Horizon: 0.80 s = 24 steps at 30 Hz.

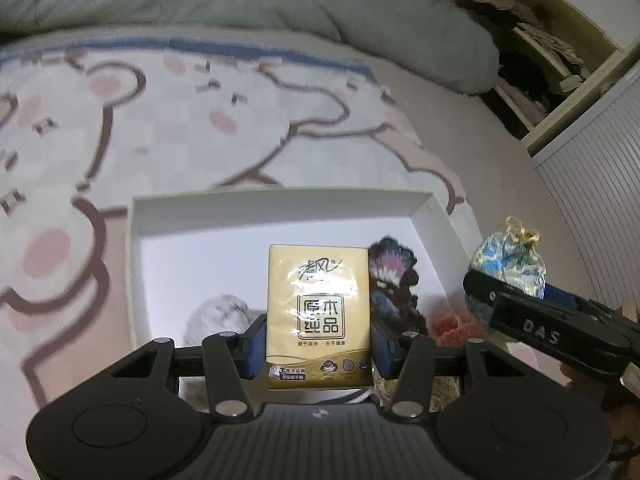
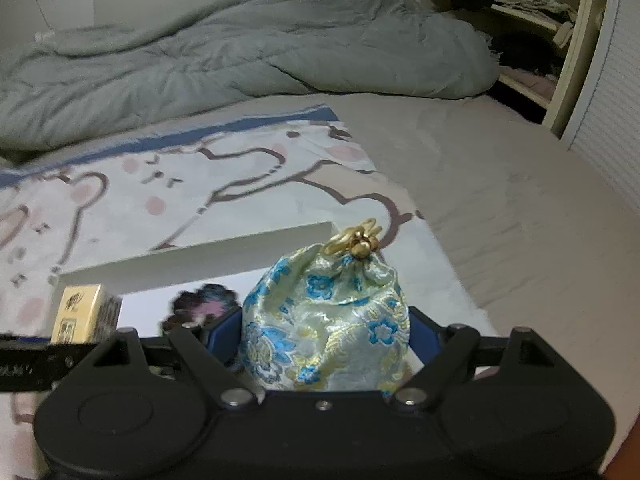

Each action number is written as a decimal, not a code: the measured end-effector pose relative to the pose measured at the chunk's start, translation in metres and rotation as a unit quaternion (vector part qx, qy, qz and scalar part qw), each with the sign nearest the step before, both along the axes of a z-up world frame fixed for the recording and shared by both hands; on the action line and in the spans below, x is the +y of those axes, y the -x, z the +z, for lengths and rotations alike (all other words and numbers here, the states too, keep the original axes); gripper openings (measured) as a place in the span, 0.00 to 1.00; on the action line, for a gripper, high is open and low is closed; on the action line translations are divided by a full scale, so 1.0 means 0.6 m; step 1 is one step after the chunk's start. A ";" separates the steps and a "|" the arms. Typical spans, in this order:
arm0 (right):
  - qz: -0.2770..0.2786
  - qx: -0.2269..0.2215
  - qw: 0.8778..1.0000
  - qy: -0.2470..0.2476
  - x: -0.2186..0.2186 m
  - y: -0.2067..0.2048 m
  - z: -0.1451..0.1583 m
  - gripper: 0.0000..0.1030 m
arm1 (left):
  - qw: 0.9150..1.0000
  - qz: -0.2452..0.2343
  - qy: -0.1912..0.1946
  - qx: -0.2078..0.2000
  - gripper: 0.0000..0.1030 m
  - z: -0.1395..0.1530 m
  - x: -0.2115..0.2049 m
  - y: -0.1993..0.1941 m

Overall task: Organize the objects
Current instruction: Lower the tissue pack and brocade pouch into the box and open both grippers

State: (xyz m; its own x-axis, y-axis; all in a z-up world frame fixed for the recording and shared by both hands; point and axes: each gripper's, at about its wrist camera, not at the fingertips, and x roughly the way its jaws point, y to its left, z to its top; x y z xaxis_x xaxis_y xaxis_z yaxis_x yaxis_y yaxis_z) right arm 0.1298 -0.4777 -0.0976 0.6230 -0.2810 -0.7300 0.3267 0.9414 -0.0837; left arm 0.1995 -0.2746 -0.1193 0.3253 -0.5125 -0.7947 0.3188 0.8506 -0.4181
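My left gripper (image 1: pixel 318 350) is shut on a yellow tissue pack (image 1: pixel 318 312) and holds it upright over the white open box (image 1: pixel 280 204). My right gripper (image 2: pixel 326 344) is shut on a blue-flowered brocade pouch (image 2: pixel 326 320) with a gold drawstring, at the box's right side. The pouch (image 1: pixel 510 264) and right gripper (image 1: pixel 500 296) show at the right of the left wrist view. The tissue pack (image 2: pixel 80 312) shows at the left of the right wrist view. In the box lie a dark feathered piece (image 1: pixel 394 280) and a grey furry item (image 1: pixel 222 314).
The box sits on a bear-print blanket (image 1: pixel 140 128) on a bed. A grey-green duvet (image 2: pixel 240 60) is bunched at the back. An orange-pink fuzzy thing (image 1: pixel 450 326) lies near the box's right. Shelves with clothes (image 2: pixel 520 20) stand at the far right.
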 end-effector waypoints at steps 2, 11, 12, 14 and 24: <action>-0.001 0.011 1.000 0.017 -0.002 -0.012 -0.011 0.83 | 1.000 -0.001 0.001 0.013 0.50 -0.014 -0.005 -0.001; 0.014 0.048 0.996 0.070 0.011 -0.056 -0.052 0.83 | 0.998 0.024 -0.058 0.002 0.50 -0.055 -0.017 -0.018; 0.017 0.049 0.996 0.070 0.015 -0.061 -0.055 0.83 | 0.998 0.028 -0.064 -0.002 0.50 -0.056 -0.016 -0.021; 0.025 0.053 0.996 0.070 0.022 -0.071 -0.061 0.83 | 0.997 0.035 -0.069 -0.004 0.50 -0.060 -0.012 -0.030; 0.015 0.056 0.997 -0.058 0.007 -0.090 -0.072 0.92 | 0.998 0.016 -0.066 0.011 0.63 -0.062 -0.015 -0.042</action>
State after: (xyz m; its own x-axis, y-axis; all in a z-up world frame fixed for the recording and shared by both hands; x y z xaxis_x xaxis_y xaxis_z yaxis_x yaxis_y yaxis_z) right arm 0.1839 -0.4736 -0.1408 0.5430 -0.1742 -0.8215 0.2937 0.9559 -0.0085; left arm 0.2250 -0.2834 -0.1565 0.3221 -0.3928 -0.8614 0.2834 0.9081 -0.3081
